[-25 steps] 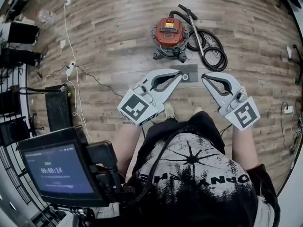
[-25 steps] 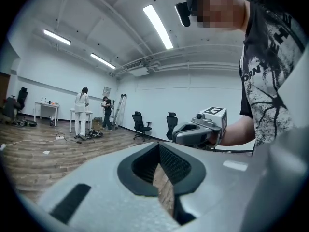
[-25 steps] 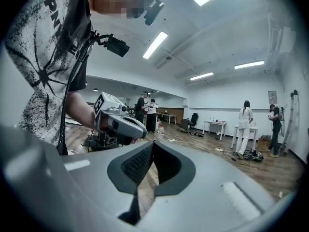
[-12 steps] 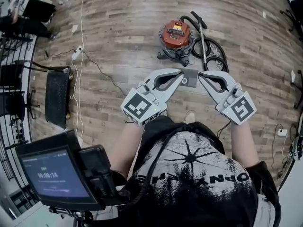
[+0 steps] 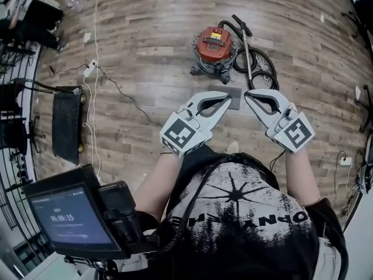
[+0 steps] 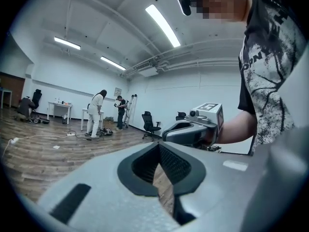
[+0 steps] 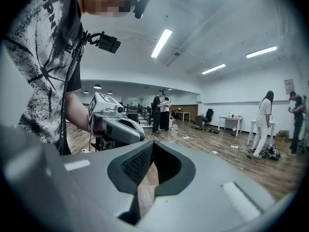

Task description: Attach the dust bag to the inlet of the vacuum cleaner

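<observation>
While the person stands over the wooden floor, the task looks to be at its very start, with the dust bag not yet picked up. The dust bag, a flat grey rectangle, lies on the floor just in front of the red vacuum cleaner, whose hose is coiled beside it on the right. Both tools are held out in front of the body, pointing nearly level, and appear to be well above the bag. The left gripper has its fingers closed with nothing between them; only floor shows through the gap in its own view. The right gripper is likewise closed and empty. On this reading, the next move calls for bending down, opening one set of fingers and pinching the bag by an edge. After that comes finding the cleaner's inlet, which cannot be made out from here.
</observation>
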The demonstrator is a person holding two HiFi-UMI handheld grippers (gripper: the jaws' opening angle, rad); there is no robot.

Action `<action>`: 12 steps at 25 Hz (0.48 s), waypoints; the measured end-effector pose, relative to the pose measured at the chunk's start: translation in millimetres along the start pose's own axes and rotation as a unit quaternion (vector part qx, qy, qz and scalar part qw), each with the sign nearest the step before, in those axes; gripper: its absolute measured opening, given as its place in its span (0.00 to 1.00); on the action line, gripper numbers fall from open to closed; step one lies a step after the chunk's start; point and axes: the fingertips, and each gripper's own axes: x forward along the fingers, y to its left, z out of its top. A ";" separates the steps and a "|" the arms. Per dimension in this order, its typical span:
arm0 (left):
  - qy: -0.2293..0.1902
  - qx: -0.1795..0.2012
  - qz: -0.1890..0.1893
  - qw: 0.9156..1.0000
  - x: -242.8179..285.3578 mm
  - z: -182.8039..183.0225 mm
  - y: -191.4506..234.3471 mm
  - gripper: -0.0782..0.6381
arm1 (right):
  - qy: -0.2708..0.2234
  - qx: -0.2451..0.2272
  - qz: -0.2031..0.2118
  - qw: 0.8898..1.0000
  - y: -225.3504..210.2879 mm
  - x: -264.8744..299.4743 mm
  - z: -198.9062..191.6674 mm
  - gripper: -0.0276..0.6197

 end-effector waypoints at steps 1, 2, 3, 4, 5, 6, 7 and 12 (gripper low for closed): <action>-0.001 -0.001 -0.011 1.000 2.2 1.2 5.5 0.11 | 0.002 0.007 -0.009 1.000 -4.7 3.7 1.5 0.05; -0.001 0.000 -0.021 1.000 3.6 2.5 8.5 0.11 | 0.002 0.012 -0.018 1.000 -6.9 5.6 2.5 0.05; 0.001 0.003 -0.031 1.000 3.4 2.9 9.9 0.11 | 0.002 0.014 -0.026 1.000 -6.2 7.2 2.1 0.05; 0.006 0.006 -0.040 0.999 2.3 2.0 12.0 0.11 | 0.005 0.011 -0.032 0.999 -4.1 9.6 -1.1 0.05; 0.011 0.008 -0.048 0.999 1.9 -0.5 17.2 0.11 | 0.015 0.003 -0.036 0.999 -3.6 13.5 -8.2 0.05; 0.019 0.009 -0.055 0.998 4.0 -4.2 27.1 0.11 | 0.035 -0.010 -0.037 0.999 -7.7 18.7 -19.5 0.05; 0.028 0.010 -0.061 0.998 8.9 -9.2 40.8 0.11 | 0.061 -0.023 -0.037 0.997 -16.9 24.8 -34.3 0.05; 0.067 0.011 -0.078 0.995 28.0 -55.4 89.6 0.11 | 0.167 -0.012 -0.022 0.986 -42.1 52.4 -131.0 0.05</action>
